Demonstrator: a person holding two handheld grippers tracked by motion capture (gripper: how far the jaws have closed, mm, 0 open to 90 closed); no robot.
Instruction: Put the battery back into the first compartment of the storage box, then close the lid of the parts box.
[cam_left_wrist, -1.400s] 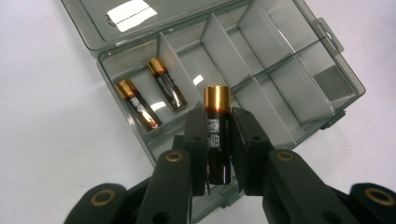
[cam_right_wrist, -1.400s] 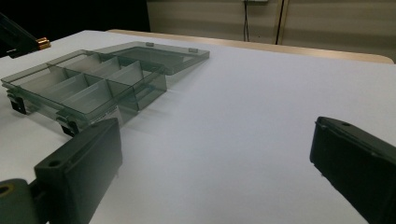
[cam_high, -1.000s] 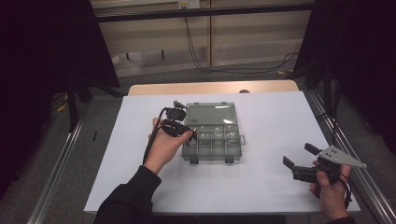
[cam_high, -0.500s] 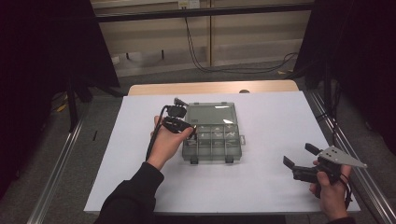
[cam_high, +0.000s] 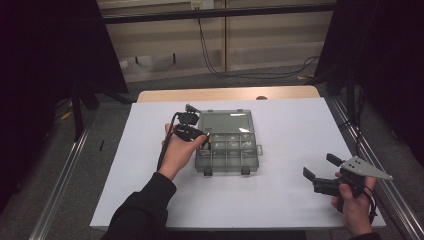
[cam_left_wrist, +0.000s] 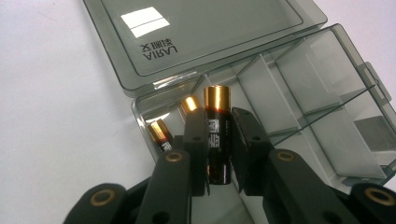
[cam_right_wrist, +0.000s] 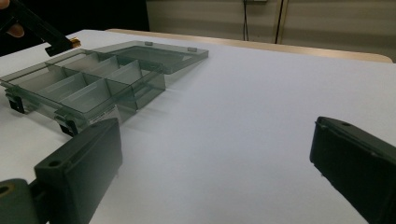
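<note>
Battery (cam_left_wrist: 218, 135) sat clamped between my left gripper's (cam_left_wrist: 218, 154) jaws, gold cap pointing away from the camera, black body with a gold band and some print I couldn't read. It was held just above the corner compartment of the organizer box (cam_left_wrist: 327, 121), at the hinge end. Two more batteries (cam_left_wrist: 159, 133) already lay in that compartment, gold ends showing, beside my jaws.

The box was smoke-grey clear plastic, lid (cam_left_wrist: 187, 32) folded flat open on the table, "AIRAJ"-like mirrored lettering on it. The other compartments I could see looked bare, apart from a pale label patch under one on the far side.

From the high view, my left hand (cam_high: 181, 150) held the gripper at the box's (cam_high: 227, 150) left edge, mid-table on the white sheet (cam_high: 300, 130).

My right gripper (cam_high: 320, 172) was well apart from the box, near the table's right front corner, jaws spread wide with nothing between them. Its own view showed both pads (cam_right_wrist: 79, 163) far apart over bare white surface, the box (cam_right_wrist: 93, 88) farther off to the left.
</note>
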